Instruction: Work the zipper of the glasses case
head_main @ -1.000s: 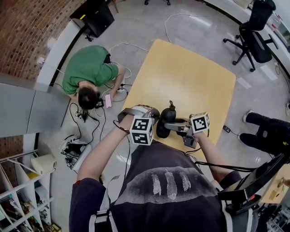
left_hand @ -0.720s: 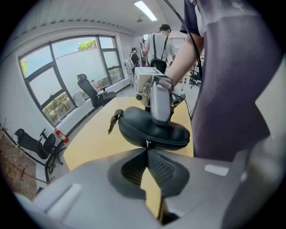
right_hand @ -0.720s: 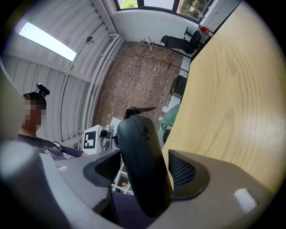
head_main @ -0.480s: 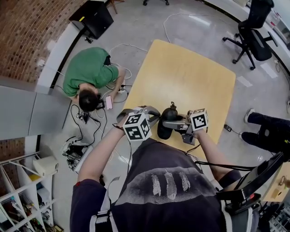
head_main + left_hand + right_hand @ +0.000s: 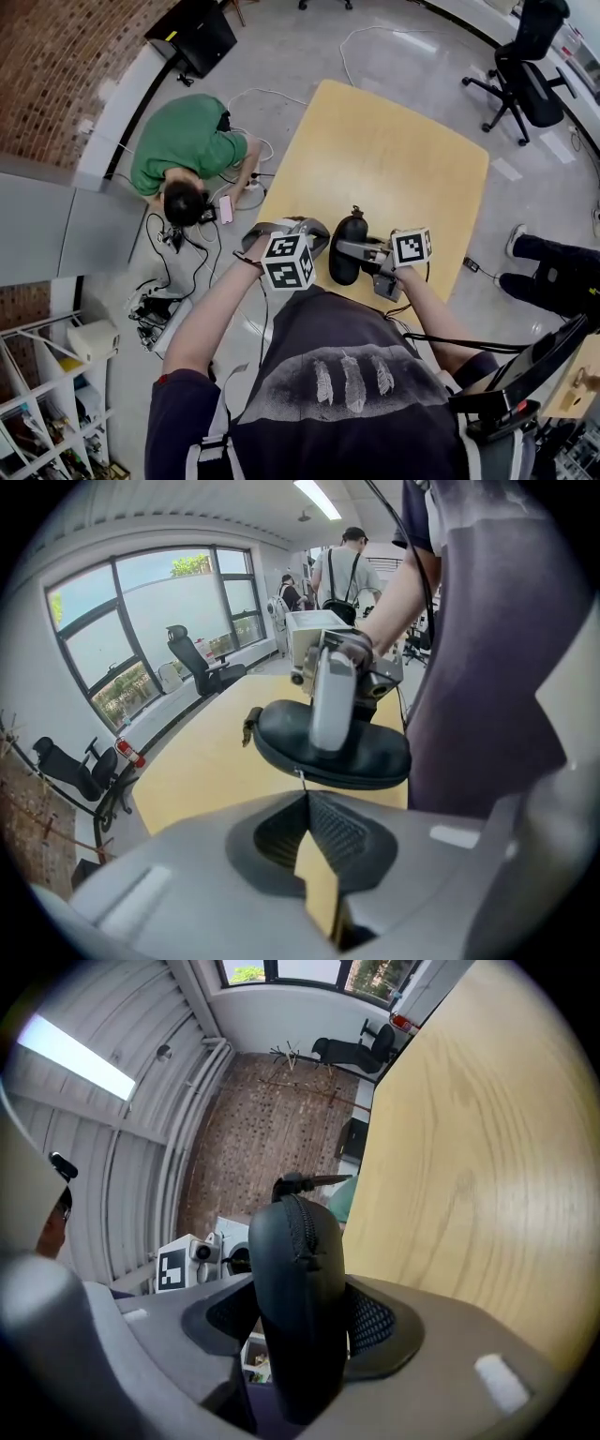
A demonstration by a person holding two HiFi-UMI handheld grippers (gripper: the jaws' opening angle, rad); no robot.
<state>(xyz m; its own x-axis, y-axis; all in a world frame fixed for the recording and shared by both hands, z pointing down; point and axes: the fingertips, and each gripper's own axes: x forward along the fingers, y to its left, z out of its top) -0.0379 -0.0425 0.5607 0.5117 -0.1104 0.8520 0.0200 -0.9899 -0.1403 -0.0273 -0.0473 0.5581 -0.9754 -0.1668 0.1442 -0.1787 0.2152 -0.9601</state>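
The black glasses case (image 5: 347,251) hangs just above the near edge of the table, held from the right by my right gripper (image 5: 361,251). In the right gripper view the case (image 5: 298,1269) fills the gap between the pads, zipper line facing up. Those jaws have just been closing on it. My left gripper (image 5: 321,242) comes in from the left. In the left gripper view its jaws (image 5: 302,794) are shut, with the small metal zipper pull (image 5: 300,776) pinched at their tips, right under the case (image 5: 366,752). A short strap loop (image 5: 249,726) sticks out at the case's far end.
The wooden table (image 5: 394,159) stretches away from me. A person in a green shirt (image 5: 183,145) crouches on the floor at the left among cables. An office chair (image 5: 525,75) stands at the back right. Someone's dark legs (image 5: 553,272) are at the right.
The case has turned a little and shows more of its broad side. My left gripper has rolled slightly at the case's left. Both hands stay in about the same place.
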